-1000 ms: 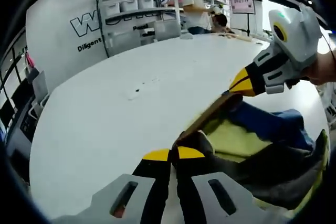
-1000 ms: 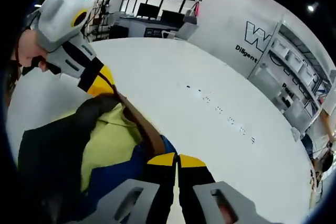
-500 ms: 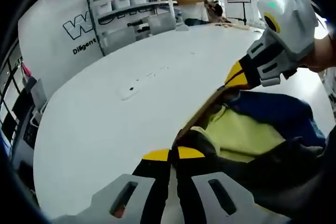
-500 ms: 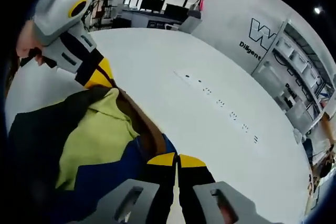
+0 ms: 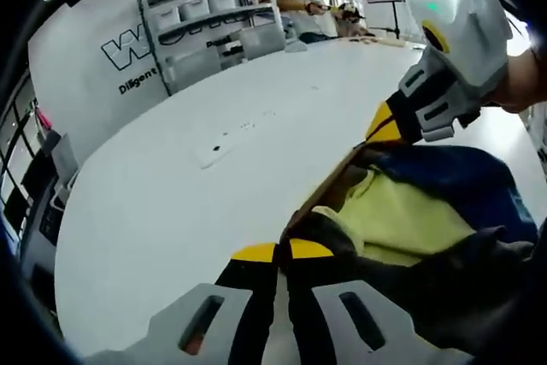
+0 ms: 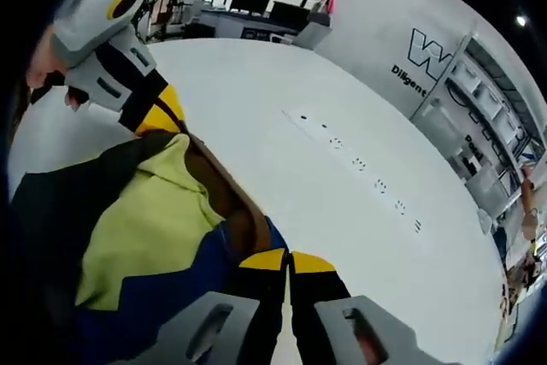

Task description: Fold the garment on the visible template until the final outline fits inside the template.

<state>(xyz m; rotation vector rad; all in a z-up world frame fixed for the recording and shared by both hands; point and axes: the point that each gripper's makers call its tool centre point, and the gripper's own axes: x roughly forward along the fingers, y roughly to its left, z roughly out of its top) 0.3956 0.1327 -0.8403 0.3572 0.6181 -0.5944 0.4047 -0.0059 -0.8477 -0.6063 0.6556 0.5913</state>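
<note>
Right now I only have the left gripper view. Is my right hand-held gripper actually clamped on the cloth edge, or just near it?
Observer: In the right gripper view the right hand-held gripper has its yellow tips pressed together on the garment, at the blue panel's brown-lined edge.
Operator: Anything on the table past that edge?
Observer: A row of small dark marks runs across the white table.
Operator: And my left hand-held gripper from that side?
Observer: The left hand-held gripper meets the same brown-lined edge further along, by the black panel.
</note>
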